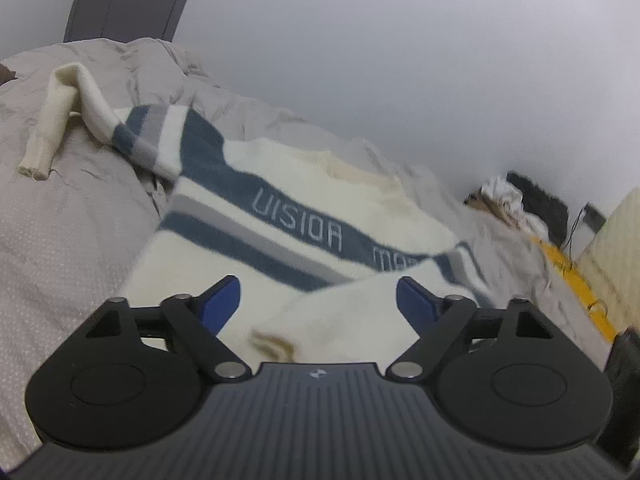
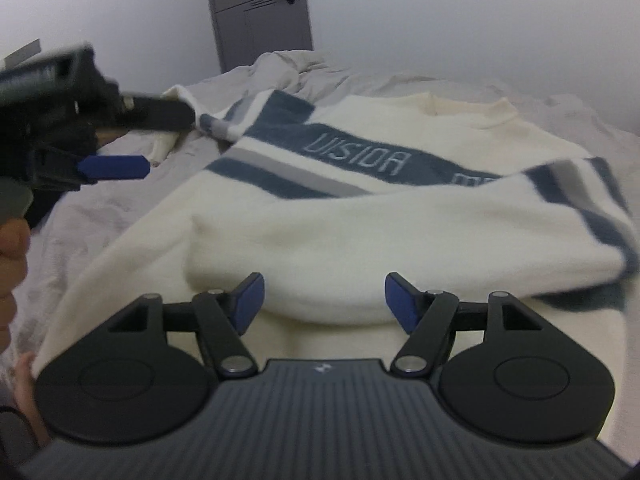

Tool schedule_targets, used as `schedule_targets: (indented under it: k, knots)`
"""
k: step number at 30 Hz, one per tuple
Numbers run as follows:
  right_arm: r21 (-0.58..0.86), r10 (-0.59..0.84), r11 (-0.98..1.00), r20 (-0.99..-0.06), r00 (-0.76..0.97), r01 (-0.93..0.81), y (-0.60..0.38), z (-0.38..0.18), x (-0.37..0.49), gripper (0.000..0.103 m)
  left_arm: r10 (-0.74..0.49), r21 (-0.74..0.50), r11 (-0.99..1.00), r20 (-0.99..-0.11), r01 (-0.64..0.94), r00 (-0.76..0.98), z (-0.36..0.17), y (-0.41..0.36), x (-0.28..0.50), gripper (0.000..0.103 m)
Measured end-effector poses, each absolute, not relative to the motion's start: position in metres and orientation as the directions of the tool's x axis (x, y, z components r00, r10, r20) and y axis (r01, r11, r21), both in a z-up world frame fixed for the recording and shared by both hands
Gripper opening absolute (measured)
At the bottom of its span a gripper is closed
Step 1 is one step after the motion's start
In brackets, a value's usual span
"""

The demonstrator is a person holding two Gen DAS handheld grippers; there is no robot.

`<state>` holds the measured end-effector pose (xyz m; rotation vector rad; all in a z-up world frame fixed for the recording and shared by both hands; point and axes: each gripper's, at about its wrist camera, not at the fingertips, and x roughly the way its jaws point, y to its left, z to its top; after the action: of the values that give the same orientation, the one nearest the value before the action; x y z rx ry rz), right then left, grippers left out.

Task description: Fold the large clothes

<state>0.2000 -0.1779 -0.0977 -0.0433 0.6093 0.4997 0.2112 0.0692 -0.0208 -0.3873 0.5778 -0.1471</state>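
Grey rumpled bedding (image 2: 100, 216) covers the bed beneath a pale wall (image 1: 400, 60) and a grey door (image 2: 260, 12), and the cream sweater (image 2: 320, 240) with blue and grey stripes lies spread across it, one sleeve folded over its chest. Both the left gripper (image 1: 318, 300) and the right gripper (image 2: 324, 296) hover above the sweater, jaws spread wide and holding nothing.

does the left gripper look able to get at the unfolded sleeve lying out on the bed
Probably yes: the left gripper is open and empty, and the sleeve lies exposed on the bedding with nothing covering it.
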Motion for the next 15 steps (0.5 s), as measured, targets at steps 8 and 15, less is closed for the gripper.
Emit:
schedule_targets:
  k: [8,15]
  knots:
    - [0.088,0.343,0.932,-0.526,0.778,-0.352,-0.200,-0.104,0.211,0.068,-0.243,-0.311,0.948,-0.586,0.063,0.773,-0.042,0.039,0.226,0.063]
    - [0.182,0.316,0.949,-0.528,0.788,-0.259,-0.216,-0.119,0.233,0.060,-0.176,-0.209,0.977,-0.677,0.043,0.715,-0.069,0.023,0.244,0.055]
